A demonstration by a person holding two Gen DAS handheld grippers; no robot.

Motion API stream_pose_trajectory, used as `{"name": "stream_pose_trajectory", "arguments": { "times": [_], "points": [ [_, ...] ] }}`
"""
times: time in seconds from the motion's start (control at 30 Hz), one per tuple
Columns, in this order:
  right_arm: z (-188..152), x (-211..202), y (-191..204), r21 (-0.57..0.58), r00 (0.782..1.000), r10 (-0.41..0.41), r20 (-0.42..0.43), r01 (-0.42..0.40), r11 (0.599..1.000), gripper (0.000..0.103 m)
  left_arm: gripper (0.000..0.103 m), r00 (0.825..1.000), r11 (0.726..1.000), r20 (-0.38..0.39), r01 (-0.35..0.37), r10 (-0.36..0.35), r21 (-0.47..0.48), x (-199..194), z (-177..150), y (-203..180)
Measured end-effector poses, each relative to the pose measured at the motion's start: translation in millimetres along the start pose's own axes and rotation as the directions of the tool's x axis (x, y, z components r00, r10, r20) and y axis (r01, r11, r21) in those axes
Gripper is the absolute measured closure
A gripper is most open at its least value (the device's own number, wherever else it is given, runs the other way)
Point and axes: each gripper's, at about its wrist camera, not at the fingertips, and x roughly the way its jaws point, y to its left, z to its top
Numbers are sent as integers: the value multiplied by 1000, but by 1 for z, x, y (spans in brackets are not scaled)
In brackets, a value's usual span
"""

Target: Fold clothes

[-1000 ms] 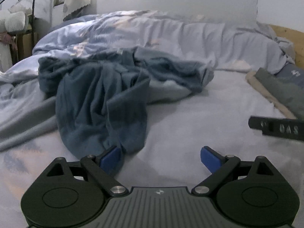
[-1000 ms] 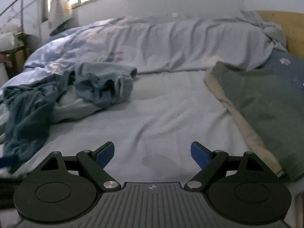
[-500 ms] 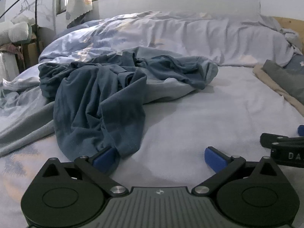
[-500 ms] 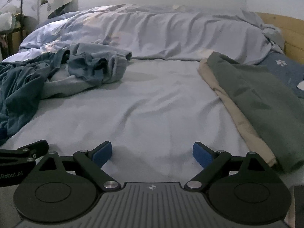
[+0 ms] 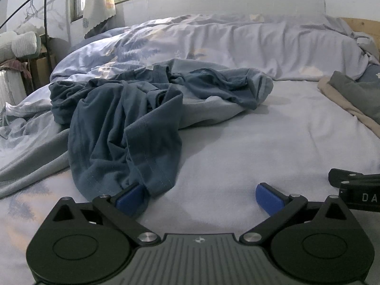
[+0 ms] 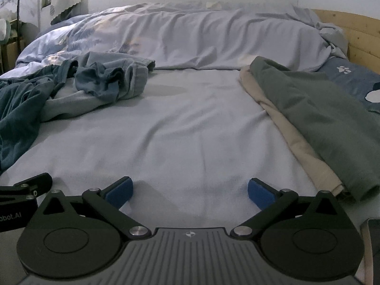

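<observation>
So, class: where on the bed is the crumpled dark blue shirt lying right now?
In the left wrist view the dark blue shirt lies left of centre on the sheet, its hem by the left gripper, before the duvet.

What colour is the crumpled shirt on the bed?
Dark blue; the shirt shows best in the left wrist view.

Left gripper (image 5: 200, 197) and right gripper (image 6: 189, 191) are built alike: black linkage arms, silver pivot screws, round black discs, ribbed grey housing, small cross emblem. Fingers (image 5: 129, 196) are tipped with blue pads.
</observation>
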Motion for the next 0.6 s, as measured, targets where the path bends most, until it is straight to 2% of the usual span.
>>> {"name": "stream_pose_trajectory", "arguments": {
  "times": [0.2,0.6],
  "points": [
    [-1,1,-5,30,1000,25,1,-25,999,0,0,1000,1000,-2,8,-8,-9,1,0,2],
    [-2,1,-2,26,1000,21,2,-21,999,0,0,1000,1000,-1,8,-8,-14,1,0,2]
  ]
}}
